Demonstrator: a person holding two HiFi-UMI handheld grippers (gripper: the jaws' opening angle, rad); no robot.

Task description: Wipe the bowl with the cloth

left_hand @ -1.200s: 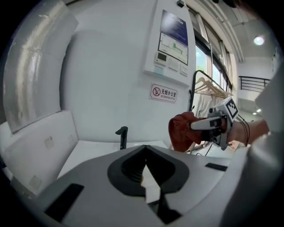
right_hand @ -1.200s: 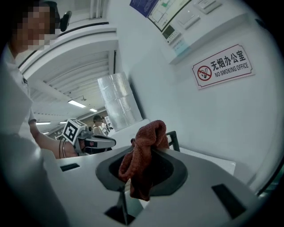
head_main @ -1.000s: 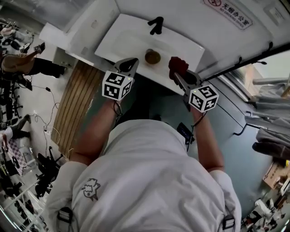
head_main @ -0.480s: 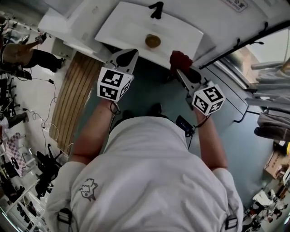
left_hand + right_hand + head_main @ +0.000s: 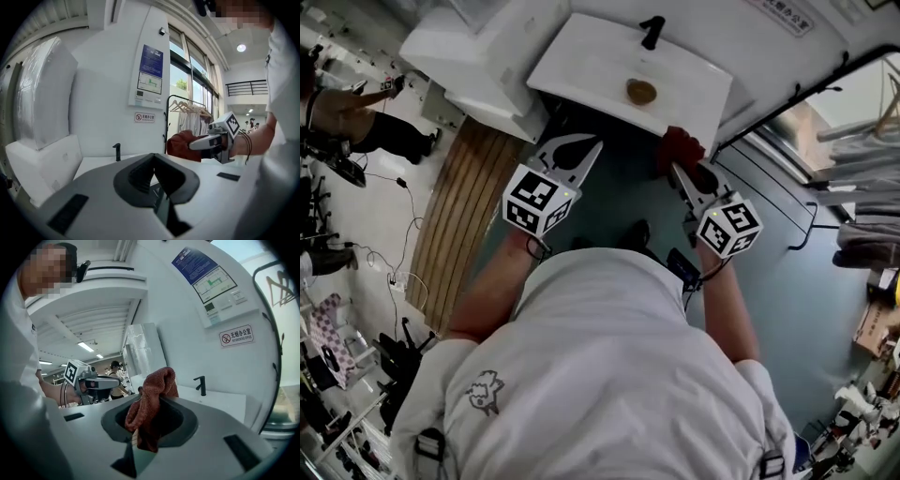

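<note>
Holding the red cloth tight in your right gripper, you have your left gripper closed and empty; the bowl sits on the far desk.

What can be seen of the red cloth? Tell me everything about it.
The rust-red terry cloth looks soft and looped, like a small towel. It is crumpled into a bunch, pinched between the fingers of the right gripper. One fold stands up above them and another hangs down. It is held in the air by the front edge of the white sink counter, apart from the small brown bowl on it. Only the gripper touches it.
</note>
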